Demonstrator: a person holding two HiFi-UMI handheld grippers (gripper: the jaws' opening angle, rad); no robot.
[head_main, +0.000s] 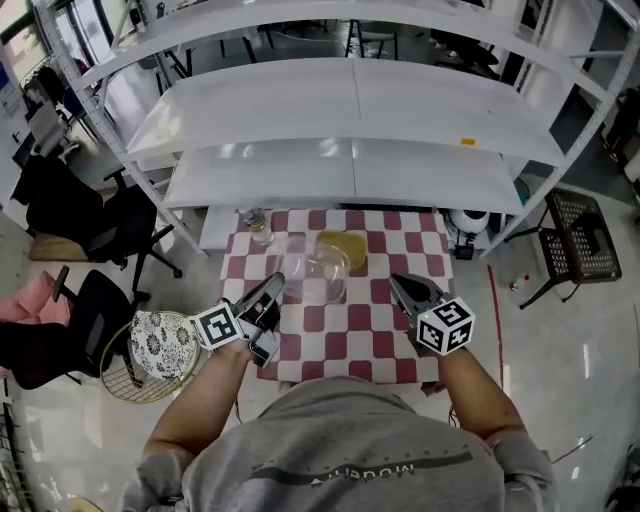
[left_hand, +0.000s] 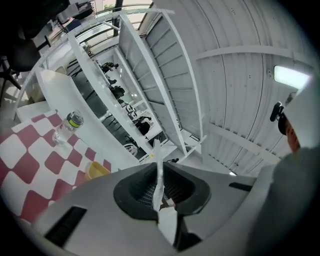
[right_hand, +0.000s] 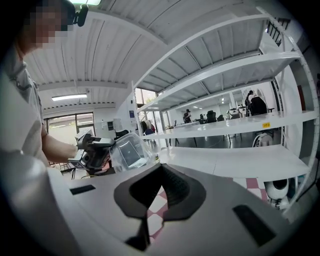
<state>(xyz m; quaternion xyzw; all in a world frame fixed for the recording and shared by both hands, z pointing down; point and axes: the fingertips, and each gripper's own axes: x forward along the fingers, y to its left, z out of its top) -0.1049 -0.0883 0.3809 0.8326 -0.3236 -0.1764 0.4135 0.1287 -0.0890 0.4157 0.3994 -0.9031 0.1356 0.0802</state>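
Observation:
My left gripper (head_main: 274, 286) is shut on the thin rim of a clear plastic container (head_main: 318, 274) and holds it above the red and white checked table (head_main: 350, 335). In the left gripper view the clear rim (left_hand: 159, 170) stands edge-on between the closed jaws. From the right gripper view, the left gripper (right_hand: 93, 151) carries the clear container (right_hand: 131, 150) tilted in the air. The right gripper (head_main: 400, 284) hovers over the table's right side, shut and empty, apart from the container. A yellow container (head_main: 343, 248) and a small bottle (head_main: 257, 225) stand at the table's far side.
White shelving (head_main: 350, 110) rises right behind the table. Black office chairs (head_main: 95, 215) and a patterned round object (head_main: 155, 345) are on the floor at the left. A white device (head_main: 470, 220) and a black mesh stool (head_main: 580, 235) sit to the right.

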